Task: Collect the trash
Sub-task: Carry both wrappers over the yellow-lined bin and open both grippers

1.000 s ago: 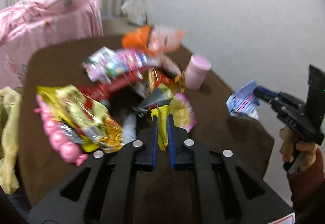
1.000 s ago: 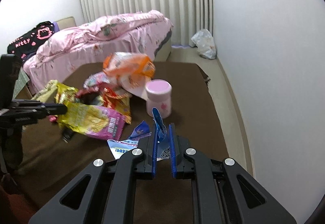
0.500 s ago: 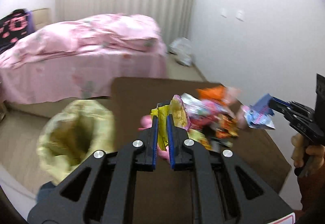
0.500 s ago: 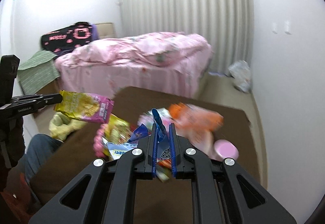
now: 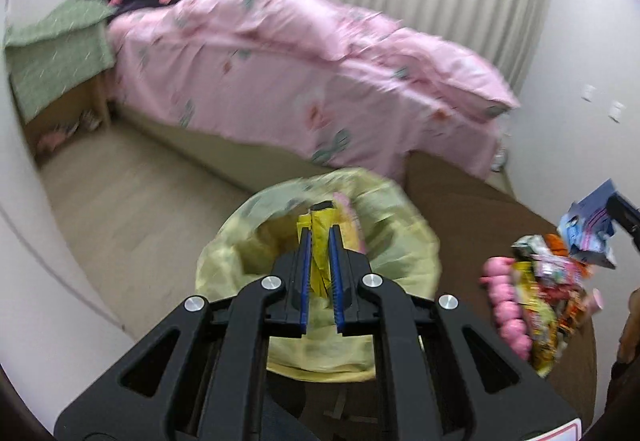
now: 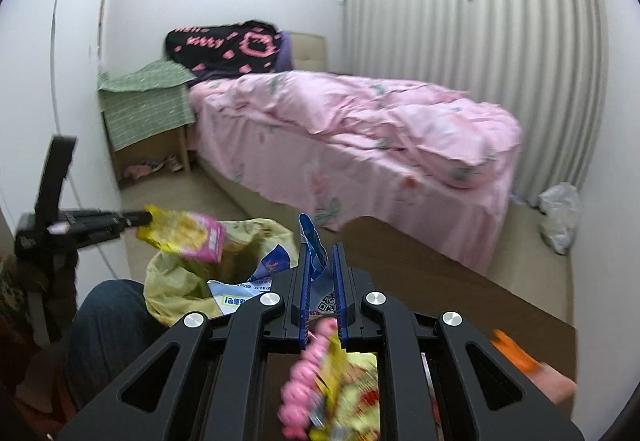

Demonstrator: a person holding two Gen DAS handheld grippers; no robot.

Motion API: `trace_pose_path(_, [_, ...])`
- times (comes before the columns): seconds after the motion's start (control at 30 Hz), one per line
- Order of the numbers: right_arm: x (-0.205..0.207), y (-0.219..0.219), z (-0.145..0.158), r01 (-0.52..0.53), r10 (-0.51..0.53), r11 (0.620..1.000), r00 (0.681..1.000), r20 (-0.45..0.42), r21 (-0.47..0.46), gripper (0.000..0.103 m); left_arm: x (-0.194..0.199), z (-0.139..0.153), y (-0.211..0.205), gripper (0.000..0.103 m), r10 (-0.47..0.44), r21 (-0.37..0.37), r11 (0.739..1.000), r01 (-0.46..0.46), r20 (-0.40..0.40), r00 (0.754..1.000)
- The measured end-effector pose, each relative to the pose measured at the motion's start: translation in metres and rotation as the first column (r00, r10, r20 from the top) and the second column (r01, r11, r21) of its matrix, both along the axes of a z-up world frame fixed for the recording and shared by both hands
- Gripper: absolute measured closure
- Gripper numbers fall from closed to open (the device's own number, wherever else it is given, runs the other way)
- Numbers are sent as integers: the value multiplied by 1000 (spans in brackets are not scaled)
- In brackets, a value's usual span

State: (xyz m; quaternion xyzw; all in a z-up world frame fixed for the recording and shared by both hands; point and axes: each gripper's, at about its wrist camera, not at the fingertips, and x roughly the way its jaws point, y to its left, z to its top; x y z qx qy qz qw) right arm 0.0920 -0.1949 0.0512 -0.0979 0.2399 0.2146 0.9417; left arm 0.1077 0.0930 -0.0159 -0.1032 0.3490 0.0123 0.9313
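Observation:
My left gripper (image 5: 320,231) is shut on a yellow and pink snack wrapper (image 5: 320,261) and hangs over the open mouth of a pale yellow trash bag (image 5: 404,253). The right wrist view shows that gripper (image 6: 138,217) at the left, the yellow and pink snack wrapper (image 6: 188,235) dangling above the trash bag (image 6: 172,281). My right gripper (image 6: 320,247) is shut on a blue and white wrapper (image 6: 272,269) just right of the bag. In the left wrist view this blue and white wrapper (image 5: 588,233) shows at the far right. More wrappers (image 5: 536,293) lie on the brown table (image 5: 460,209).
A bed with a pink duvet (image 6: 360,121) stands behind the table. A nightstand under a green cloth (image 6: 148,101) sits at its head. A white plastic bag (image 6: 560,217) lies on the floor by the curtain. A person's knee in jeans (image 6: 108,317) is beside the trash bag.
Both grippers swung left from over the pile of wrappers to the trash bag, each carrying its wrapper. The bag has come to lie under the left gripper.

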Motion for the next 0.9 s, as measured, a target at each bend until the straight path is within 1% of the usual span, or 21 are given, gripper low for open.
trace_pose_path(0.07, [19,17,-8,-28,28,1000,999,-29,3,92,10,-20,12,95,63,10,998,-63,-48,997])
trace_pose_path(0.17, [54,46,-24,-75,76,997,993,-90,15,92,26,-48,22,95,76,-21,997,-79,-120,990])
trace_pose_path(0.2, [60,52,-29,-84,85,996,991,-101,15,92,29,-55,23,95,80,-16,996,-83,-136,987])
trace_pose_path(0.27, [74,68,-41,-105,106,994,986,-129,12,92,34,-65,28,95,96,-11,995,-99,-154,983])
trace_pose_path(0.33, [86,84,-55,-120,119,993,980,-159,6,92,35,-70,35,95,118,-24,992,-123,-154,981])
trace_pose_path(0.43, [101,99,-74,-130,132,991,969,-209,22,91,31,-65,39,95,118,-49,991,-125,-127,985])
trace_pose_path(0.47, [105,101,-79,-135,138,990,963,-233,29,91,29,-62,39,95,113,-62,991,-120,-114,987])
trace_pose_path(0.5, [113,106,-86,-146,153,988,949,-276,47,91,28,-58,39,94,108,-78,990,-116,-100,989])
trace_pose_path(0.53, [116,108,-91,-150,159,987,942,-297,51,89,26,-55,40,88,103,-98,989,-111,-83,991])
trace_pose_path(0.57, [118,110,-96,-154,161,987,936,-313,47,79,25,-53,41,78,101,-111,988,-109,-73,992])
trace_pose_path(0.6, [118,112,-100,-159,163,987,933,-322,39,74,24,-50,41,73,101,-125,986,-108,-56,993])
trace_pose_path(0.63, [117,112,-103,-162,165,986,933,-321,37,70,22,-47,42,69,104,-132,985,-108,-40,994])
trace_pose_path(0.7, [113,109,-105,-156,158,987,935,-318,33,70,18,-39,42,66,110,-129,986,-110,-3,994])
trace_pose_path(0.77, [109,105,-103,-145,148,989,938,-312,35,70,15,-33,41,60,111,-126,986,-107,26,993])
trace_pose_path(0.9, [98,84,-92,-97,102,995,953,-284,30,68,11,-23,35,56,109,-127,987,-99,73,991])
